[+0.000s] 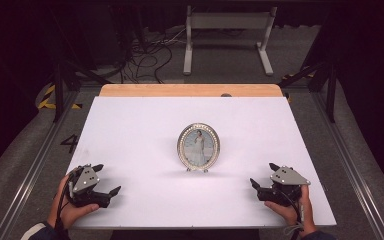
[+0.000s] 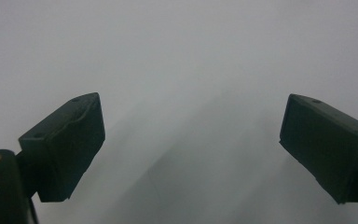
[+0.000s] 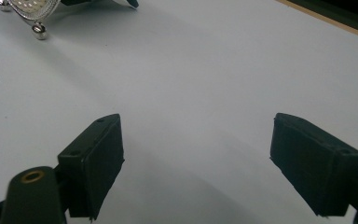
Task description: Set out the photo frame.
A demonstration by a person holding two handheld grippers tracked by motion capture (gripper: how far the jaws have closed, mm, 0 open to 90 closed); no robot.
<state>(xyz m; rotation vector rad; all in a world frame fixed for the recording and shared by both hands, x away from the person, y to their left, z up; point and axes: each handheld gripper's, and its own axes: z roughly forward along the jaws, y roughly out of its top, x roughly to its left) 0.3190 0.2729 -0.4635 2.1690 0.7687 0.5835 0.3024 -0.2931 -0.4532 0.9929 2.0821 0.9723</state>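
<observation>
I have both grippers resting low on the white desk [image 1: 130,125], each with its jaws spread wide and nothing between them. The oval photo frame [image 1: 198,147] stands upright on its small feet, ahead of and between the 2 grippers, well apart from each: forward and to the right of my left gripper [image 1: 106,179], forward and to the left of my right gripper [image 1: 262,175]. In the right gripper view its beaded rim and 1 ball foot [image 3: 39,30] sit far up at the left.

I judge the reach is not yet begun. To do it well I would bring 1 gripper in level, jaws kept wide, and close on the rim's edge rather than the glass face, slowly, since the frame looks light and likely to tip backward.
</observation>
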